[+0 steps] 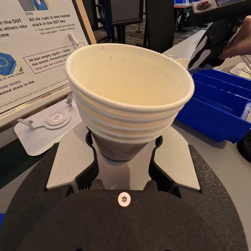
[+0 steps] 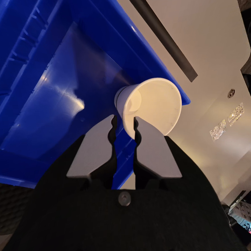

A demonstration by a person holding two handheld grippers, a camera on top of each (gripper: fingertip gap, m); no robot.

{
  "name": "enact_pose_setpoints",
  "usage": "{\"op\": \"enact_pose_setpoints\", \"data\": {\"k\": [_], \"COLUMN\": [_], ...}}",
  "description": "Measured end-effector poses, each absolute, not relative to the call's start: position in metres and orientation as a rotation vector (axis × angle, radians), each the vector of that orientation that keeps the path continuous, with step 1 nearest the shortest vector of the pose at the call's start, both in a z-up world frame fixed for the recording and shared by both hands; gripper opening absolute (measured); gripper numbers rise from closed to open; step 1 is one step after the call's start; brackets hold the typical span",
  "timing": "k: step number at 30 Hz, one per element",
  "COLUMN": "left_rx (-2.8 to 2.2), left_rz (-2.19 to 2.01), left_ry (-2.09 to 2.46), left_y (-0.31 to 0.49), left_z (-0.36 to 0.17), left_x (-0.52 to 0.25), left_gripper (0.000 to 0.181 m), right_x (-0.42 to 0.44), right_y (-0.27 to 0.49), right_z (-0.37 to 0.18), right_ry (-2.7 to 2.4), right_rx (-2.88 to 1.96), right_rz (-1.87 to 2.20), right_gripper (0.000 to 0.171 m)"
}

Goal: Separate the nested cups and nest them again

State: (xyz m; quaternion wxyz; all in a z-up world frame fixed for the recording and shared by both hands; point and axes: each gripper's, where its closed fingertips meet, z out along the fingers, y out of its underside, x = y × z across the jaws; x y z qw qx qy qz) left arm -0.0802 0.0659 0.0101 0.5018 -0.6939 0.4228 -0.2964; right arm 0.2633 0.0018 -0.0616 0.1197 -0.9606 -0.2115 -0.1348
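Note:
My left gripper is shut on a stack of several nested white paper cups, gripping the lowest cup's grey printed side and holding the stack upright above the table. My right gripper is over a blue bin. Its jaws stand slightly apart around the rim of a single white cup, one finger inside and one outside, with a gap showing beside the cup wall. This cup is tilted on its side at the bin's wall. The right gripper also shows in the left wrist view, above the bin.
A white instruction board stands at the back left on a metal foot. The pale table carries a dark strip and shiny stickers. A person's hand holds the right gripper.

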Motion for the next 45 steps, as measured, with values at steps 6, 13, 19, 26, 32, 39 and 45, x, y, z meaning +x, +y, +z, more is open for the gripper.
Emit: {"op": "enact_pose_setpoints", "data": {"k": [6,13,19,26,32,39,45], "left_rx": [-1.673,-1.683,-1.692,-1.682,-1.669,-1.670,-1.659], "left_rz": [-0.719,-0.723,-0.719,-0.721,-0.721,-0.722,-0.711], "left_ry": [1.035,1.056,1.078,1.098,1.110,1.120,1.126], "left_y": [0.063,0.060,0.057,0.051,0.047,0.046,0.045], "left_z": [0.010,0.005,-0.001,-0.001,0.002,0.001,0.002], "left_x": [-0.078,-0.074,-0.070,-0.067,-0.064,-0.064,-0.063], "left_gripper": [0.092,0.093,0.093,0.092,0.093,0.093,0.092], "right_x": [0.247,0.096,-0.053,-0.083,-0.081,-0.083,-0.086], "right_y": [0.010,0.027,-0.006,-0.005,-0.001,-0.004,-0.006], "right_z": [-0.026,0.090,0.108,0.081,0.065,0.061,0.066], "right_ry": [-0.648,-1.049,-1.510,-1.667,-1.689,-1.713,-1.703], "right_rx": [-2.674,-2.213,-1.919,-1.914,-1.962,-1.971,-1.953], "right_rz": [-0.448,-0.383,-0.097,-0.110,-0.111,-0.099,-0.073], "right_gripper": [0.031,0.015,0.014,0.013,0.013,0.004,0.003]}}
